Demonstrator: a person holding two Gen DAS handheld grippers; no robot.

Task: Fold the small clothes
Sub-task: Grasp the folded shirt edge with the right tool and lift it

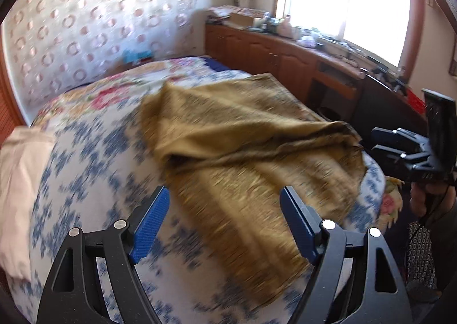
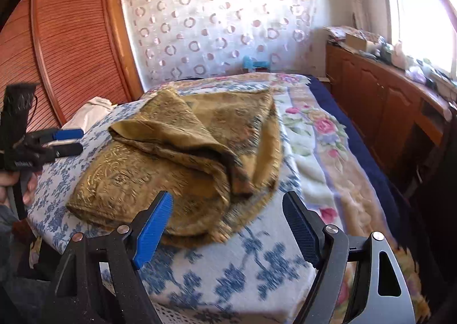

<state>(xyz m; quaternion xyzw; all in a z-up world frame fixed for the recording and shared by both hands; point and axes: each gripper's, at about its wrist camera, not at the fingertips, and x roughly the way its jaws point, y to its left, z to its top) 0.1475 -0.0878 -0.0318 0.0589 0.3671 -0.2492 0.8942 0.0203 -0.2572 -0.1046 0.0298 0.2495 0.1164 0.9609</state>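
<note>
Left gripper (image 1: 224,227) spread wide, holding nothing, poised above the near edge of the bed (image 1: 85,181); right gripper (image 2: 228,228) likewise released and empty, by the near right corner. Just beyond both, gold cloth (image 2: 171,152) lying rumpled on the bed, partly doubled over itself, long axis running from the near edge toward the far side. Nearest hem straight ahead of the left gripper, probably the closer one. Farther back, pale folded garment (image 1: 20,181) at the left edge.
</note>
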